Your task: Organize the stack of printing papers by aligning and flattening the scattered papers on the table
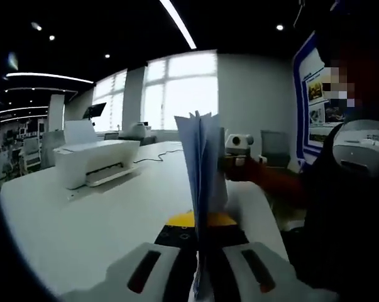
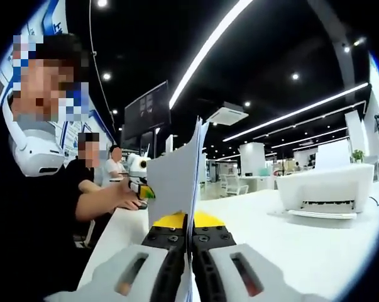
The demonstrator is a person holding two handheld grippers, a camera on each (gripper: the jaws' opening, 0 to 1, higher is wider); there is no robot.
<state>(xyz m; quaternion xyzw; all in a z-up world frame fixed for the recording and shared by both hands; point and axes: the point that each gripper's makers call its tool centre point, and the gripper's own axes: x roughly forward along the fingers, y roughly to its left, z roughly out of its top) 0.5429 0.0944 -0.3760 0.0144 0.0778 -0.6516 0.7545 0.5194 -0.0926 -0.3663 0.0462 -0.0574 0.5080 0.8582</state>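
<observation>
Two claws met on one stack of papers [image 1: 202, 170]: you held it upright on edge above the white worktop [image 1: 82, 220], with the left claw [image 1: 200, 277] pinching its near edge between its jaws and the right claw [image 2: 188, 277] clamped on the opposite edge. From the left gripper view the sheets fanned slightly at the top, and the right claw showed behind them in your hand [image 1: 242, 168]. A white printer [image 1: 95, 160] sat well apart on the worktop, and the yellow patch [image 2: 180, 219] below the sheets was possibly a mat, though I couldn't tell.
</observation>
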